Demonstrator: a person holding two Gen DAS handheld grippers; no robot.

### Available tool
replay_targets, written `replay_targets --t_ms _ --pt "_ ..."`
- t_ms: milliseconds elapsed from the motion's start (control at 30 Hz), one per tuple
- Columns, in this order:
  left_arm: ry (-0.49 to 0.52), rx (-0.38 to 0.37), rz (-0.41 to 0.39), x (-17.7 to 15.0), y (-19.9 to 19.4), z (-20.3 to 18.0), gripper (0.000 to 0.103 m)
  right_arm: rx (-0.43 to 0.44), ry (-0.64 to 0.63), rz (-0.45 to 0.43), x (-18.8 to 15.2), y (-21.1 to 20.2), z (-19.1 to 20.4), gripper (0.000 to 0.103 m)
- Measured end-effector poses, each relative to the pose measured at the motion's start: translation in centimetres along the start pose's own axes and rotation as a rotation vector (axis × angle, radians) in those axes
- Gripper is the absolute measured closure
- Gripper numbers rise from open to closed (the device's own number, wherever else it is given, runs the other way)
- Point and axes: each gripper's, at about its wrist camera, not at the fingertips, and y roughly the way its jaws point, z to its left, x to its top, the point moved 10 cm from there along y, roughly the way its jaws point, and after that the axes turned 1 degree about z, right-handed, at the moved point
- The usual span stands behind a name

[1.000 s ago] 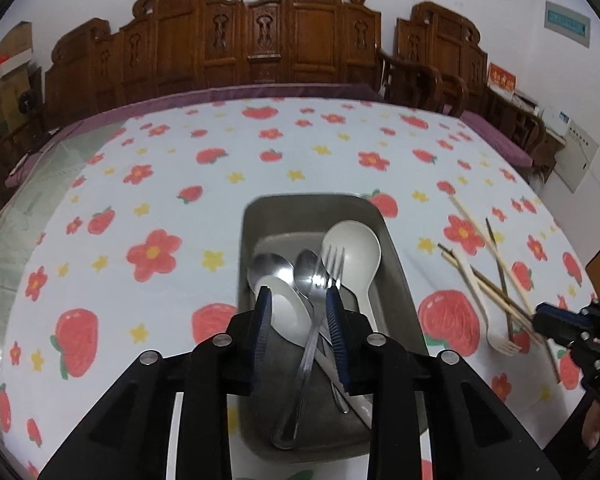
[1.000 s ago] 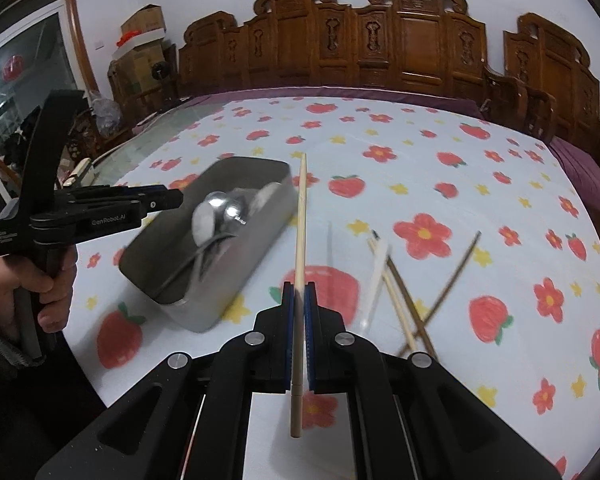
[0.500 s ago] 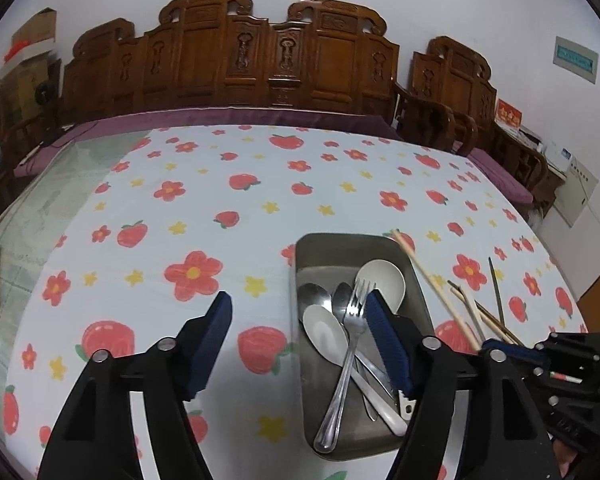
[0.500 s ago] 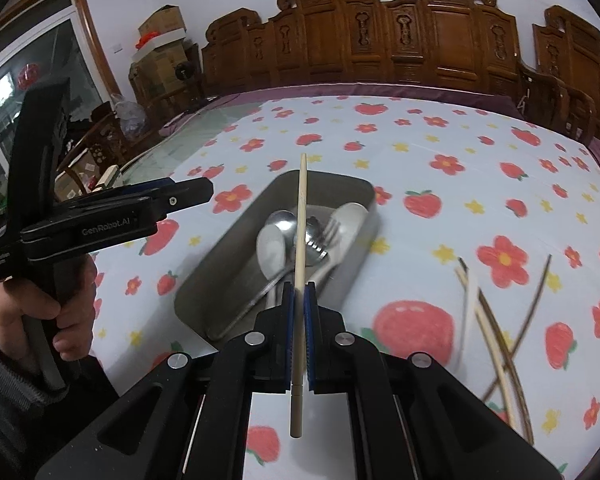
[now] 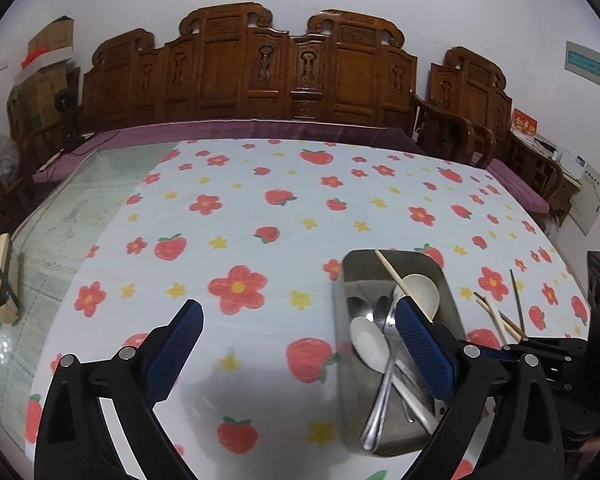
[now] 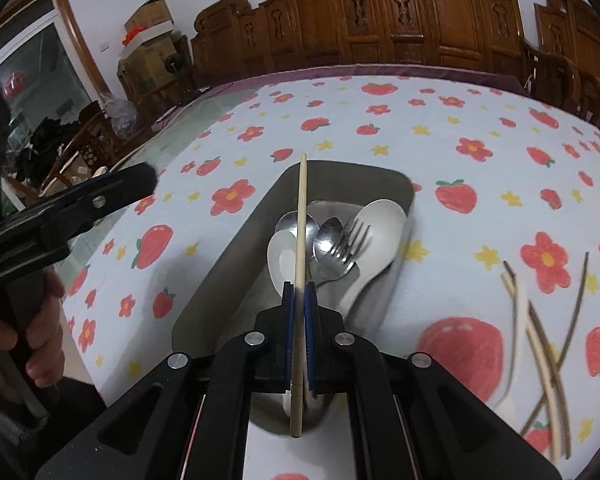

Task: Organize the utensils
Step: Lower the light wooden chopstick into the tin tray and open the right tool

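A grey metal tray (image 6: pixel 332 178) (image 5: pixel 384 260) sits on the strawberry tablecloth and holds metal spoons (image 6: pixel 328 236), a fork (image 6: pixel 350 240) and white spoons (image 6: pixel 380 228). My right gripper (image 6: pixel 299 292) is shut on a light wooden chopstick (image 6: pixel 301 216) and holds it lengthwise above the tray; the chopstick also shows in the left wrist view (image 5: pixel 392 274). My left gripper (image 5: pixel 298 320) is open wide and empty, left of the tray, above the cloth. Loose chopsticks (image 6: pixel 540 320) (image 5: pixel 500 316) lie on the cloth right of the tray.
Carved wooden chairs (image 5: pixel 292 76) line the far side of the table. A small cream and black object (image 5: pixel 0 276) lies on the bare glass at the table's left edge. Boxes (image 6: pixel 148 40) are stacked in the back left corner.
My left gripper has opened wide and drawn back left, off the tray. My right gripper has carried the chopstick left, from beside the tray to over it.
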Motion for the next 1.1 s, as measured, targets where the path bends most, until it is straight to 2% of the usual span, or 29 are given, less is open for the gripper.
replay_targets --t_ms 133,400,600,867,1100 --pt "-0.001 0.024 0.007 -0.2 0.1 0.9 0.01 -0.012 0.019 0.013 0.5 1.6 0.2 0.097" --pt "-0.001 0.023 0.017 -0.3 0.3 1.1 0.01 -0.027 0.079 0.053 -0.1 3.8 -0.1 0.095" --pt "0.001 0.011 0.019 -0.5 0.3 0.6 0.01 -0.006 0.043 0.042 -0.4 3.7 0.5 0.093" --pt "0.027 -0.021 0.006 -0.6 -0.1 -2.0 0.01 0.022 -0.016 -0.059 0.9 -1.1 -0.5 0.093" --pt "0.064 -0.084 -0.001 -1.0 -0.2 -6.6 0.01 -0.074 -0.074 -0.129 0.3 -7.7 -5.5 0.089"
